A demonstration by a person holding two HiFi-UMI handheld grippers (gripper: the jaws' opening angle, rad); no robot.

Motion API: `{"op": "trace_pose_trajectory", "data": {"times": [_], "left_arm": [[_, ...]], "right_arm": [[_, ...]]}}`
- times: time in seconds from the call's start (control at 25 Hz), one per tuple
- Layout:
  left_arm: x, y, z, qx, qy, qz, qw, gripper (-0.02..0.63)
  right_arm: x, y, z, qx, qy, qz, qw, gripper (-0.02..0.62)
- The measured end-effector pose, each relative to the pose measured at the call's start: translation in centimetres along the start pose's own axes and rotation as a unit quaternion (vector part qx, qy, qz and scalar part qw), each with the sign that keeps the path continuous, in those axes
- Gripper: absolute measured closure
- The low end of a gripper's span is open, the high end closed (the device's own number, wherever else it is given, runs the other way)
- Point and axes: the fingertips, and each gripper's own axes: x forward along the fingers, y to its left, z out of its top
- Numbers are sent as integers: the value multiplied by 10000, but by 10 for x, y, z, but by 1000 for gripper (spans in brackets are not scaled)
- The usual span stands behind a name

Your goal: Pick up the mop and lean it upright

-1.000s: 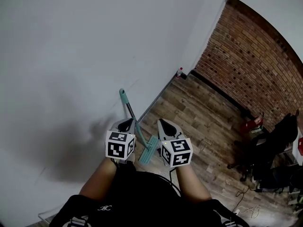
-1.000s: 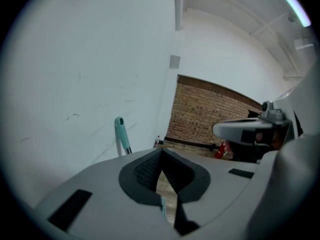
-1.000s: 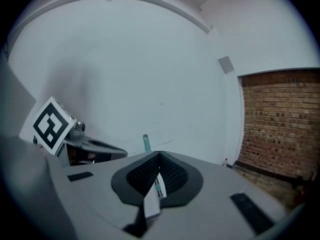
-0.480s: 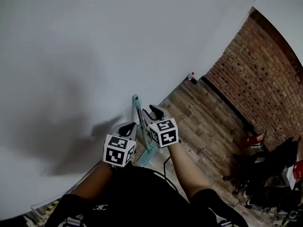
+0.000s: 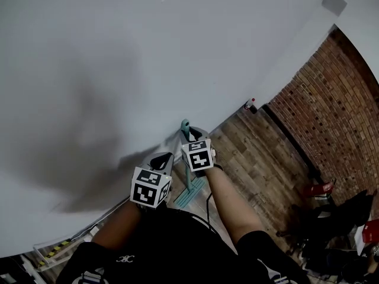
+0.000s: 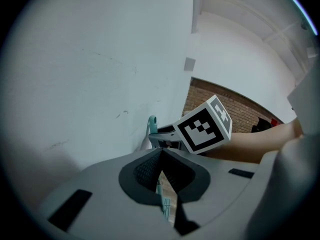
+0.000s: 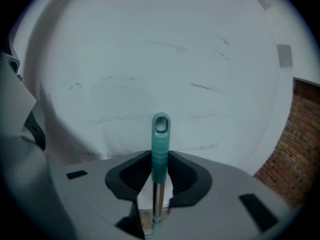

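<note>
left tool (image 6: 161,153) jaws together | right tool (image 7: 160,159) jaws closing around mop handle (image 7: 160,134)

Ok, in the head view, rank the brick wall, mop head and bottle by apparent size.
1. brick wall, far the largest
2. mop head
3. bottle, smallest, but farther off, so true size is unsure

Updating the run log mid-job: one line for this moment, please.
mop: upright near wall, head on floor | right gripper: jaws closing on handle top | left gripper: jaws together
</note>
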Motion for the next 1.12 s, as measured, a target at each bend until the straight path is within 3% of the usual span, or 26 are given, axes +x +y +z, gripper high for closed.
{"op": "trace_pose_trajectory", "data": {"times": [0.28, 0.6, 1.12], "left_arm": [[1, 7, -1, -40, -16, -61, 10000, 609], [11, -6, 1, 26, 36, -254, 9997, 609], [29, -22, -6, 42, 231, -653, 9976, 609]], "right_arm": [[-3, 1, -1, 82, -178, -84, 9998, 488], [-43, -12, -16, 222, -591, -365, 9973, 488], [-106, -42, -42, 934, -966, -908, 9868, 488]]}}
